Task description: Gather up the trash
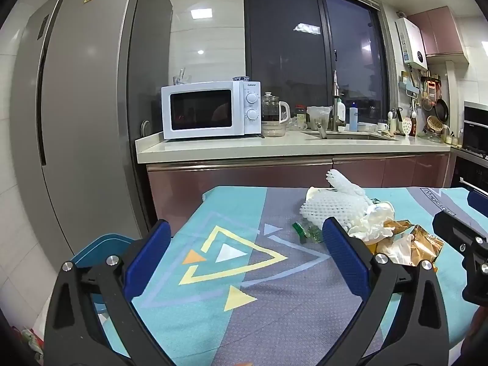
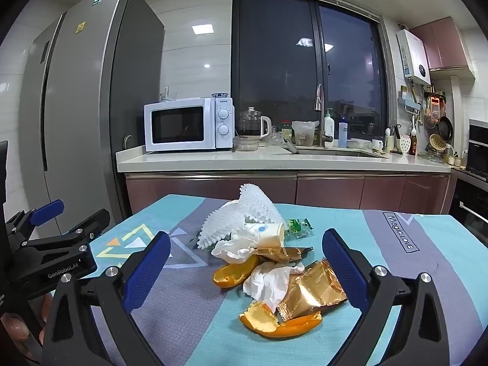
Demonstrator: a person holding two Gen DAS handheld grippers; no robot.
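At lower left of the left wrist view, the left gripper stands wide and empty over the patterned bench; collection appears not yet begun. In the right wrist view the right gripper, equally wide and empty, frames the uncollected pile at centre frame: white foam fruit netting, crumpled white tissue, gold foil wrappers and orange peel.

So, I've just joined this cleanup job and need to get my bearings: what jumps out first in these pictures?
A heap of trash sits mid-table on the patterned tablecloth: white foam fruit netting at the back, orange peel and gold wrappers nearest. The open right gripper frames it, empty, with the left gripper open beside it. Behind, a white microwave stands on the counter.
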